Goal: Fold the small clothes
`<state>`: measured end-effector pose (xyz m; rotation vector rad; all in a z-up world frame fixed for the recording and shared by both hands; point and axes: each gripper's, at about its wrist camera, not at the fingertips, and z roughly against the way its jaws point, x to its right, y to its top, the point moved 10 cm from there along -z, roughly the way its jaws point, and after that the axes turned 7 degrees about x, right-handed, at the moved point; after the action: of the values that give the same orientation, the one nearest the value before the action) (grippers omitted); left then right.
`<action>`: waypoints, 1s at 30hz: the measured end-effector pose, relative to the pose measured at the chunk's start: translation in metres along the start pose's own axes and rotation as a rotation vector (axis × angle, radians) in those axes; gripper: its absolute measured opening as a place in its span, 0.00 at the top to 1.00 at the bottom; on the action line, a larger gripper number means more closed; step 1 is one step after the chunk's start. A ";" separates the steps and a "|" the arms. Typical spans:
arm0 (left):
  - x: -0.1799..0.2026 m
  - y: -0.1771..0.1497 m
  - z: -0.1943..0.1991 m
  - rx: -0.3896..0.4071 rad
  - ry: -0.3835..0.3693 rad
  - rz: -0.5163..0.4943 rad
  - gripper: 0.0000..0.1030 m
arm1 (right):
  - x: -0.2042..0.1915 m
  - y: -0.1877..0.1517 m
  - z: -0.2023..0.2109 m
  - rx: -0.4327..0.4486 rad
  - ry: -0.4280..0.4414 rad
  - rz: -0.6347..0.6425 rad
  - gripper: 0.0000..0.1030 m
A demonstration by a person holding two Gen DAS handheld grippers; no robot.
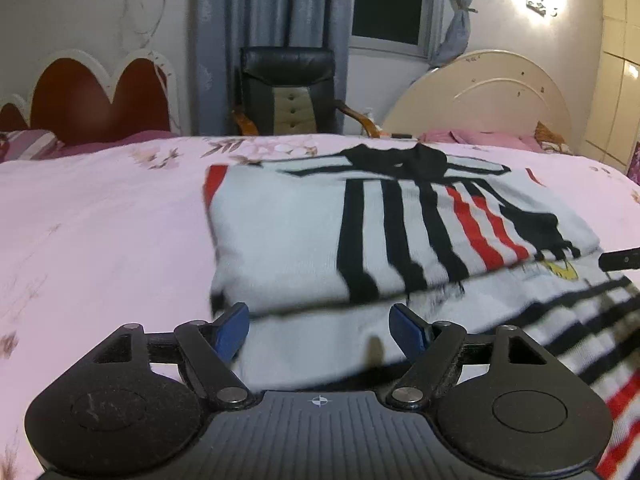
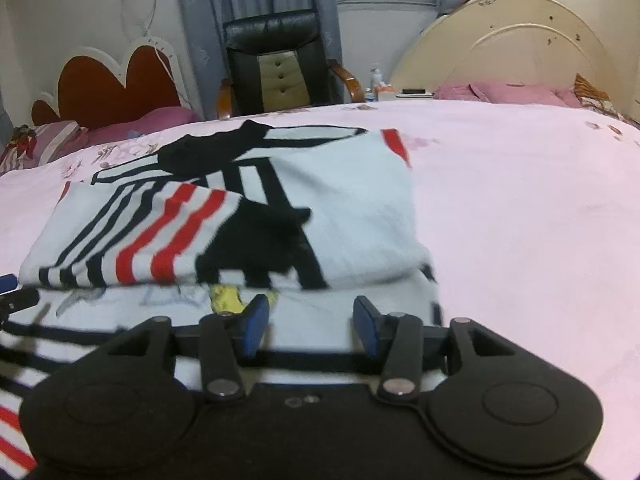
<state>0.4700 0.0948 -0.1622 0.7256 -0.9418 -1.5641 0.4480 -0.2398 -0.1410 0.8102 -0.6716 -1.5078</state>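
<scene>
The white sweater (image 1: pixel 280 232) with its black and red stripes lies right in front of you on the pink bedspread (image 1: pixel 100 220), one part folded over on top and a lower layer reaching back toward your grippers. A black patch sits at the far edge of it and a small yellow motif (image 2: pixel 226 298) peeks out from under the folded edge.

Your left gripper (image 1: pixel 319 330) hangs just short of that folded edge, over the lower layer of knit, its blue pads (image 1: pixel 230 330) spread wide and nothing pinched between them. Off to its right, a dark tip of your other tool (image 1: pixel 620 260) pokes in at the frame's edge.

Your right gripper (image 2: pixel 308 326) sits over the near layer too, the yellow motif just ahead and left of it, the sweater's right-hand edge ahead and to the right. Its fingers (image 2: pixel 254 326) stand parted with only loose fabric below, no cloth caught between them. The near knit is blurred in both views.

Beyond the sweater, past the bed's far edge, a black leather chair (image 2: pixel 276 64) stands before grey curtains (image 1: pixel 260 32). Left of it is a red scalloped headboard (image 1: pixel 92 96), right of it a cream arched headboard (image 2: pixel 516 44) with pink pillows (image 2: pixel 508 94) at its foot.
</scene>
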 end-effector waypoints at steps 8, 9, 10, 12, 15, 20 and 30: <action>0.001 -0.041 0.075 -0.024 0.052 0.059 0.26 | 0.025 -0.030 0.046 0.022 0.043 -0.082 0.51; 0.003 -0.048 0.084 -0.041 0.038 0.077 0.26 | 0.029 -0.037 0.055 0.018 0.055 -0.085 0.51; 0.005 -0.056 0.095 -0.060 0.025 0.103 0.26 | 0.033 -0.044 0.065 0.014 0.064 -0.085 0.50; 0.009 -0.072 0.115 -0.096 0.011 0.132 0.26 | 0.048 -0.061 0.086 -0.004 0.077 -0.104 0.50; 0.017 -0.094 0.142 -0.138 0.010 0.152 0.26 | 0.069 -0.089 0.114 -0.056 0.129 -0.181 0.50; 0.034 -0.122 0.175 -0.180 -0.019 0.257 0.31 | 0.085 -0.126 0.150 -0.120 0.231 -0.286 0.50; 0.057 -0.147 0.210 -0.187 -0.006 0.323 0.47 | 0.066 -0.163 0.190 -0.167 0.368 -0.330 0.50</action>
<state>0.2087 0.0878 -0.1845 0.4145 -0.8559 -1.3467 0.1970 -0.2986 -0.1678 1.0714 -0.1397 -1.6235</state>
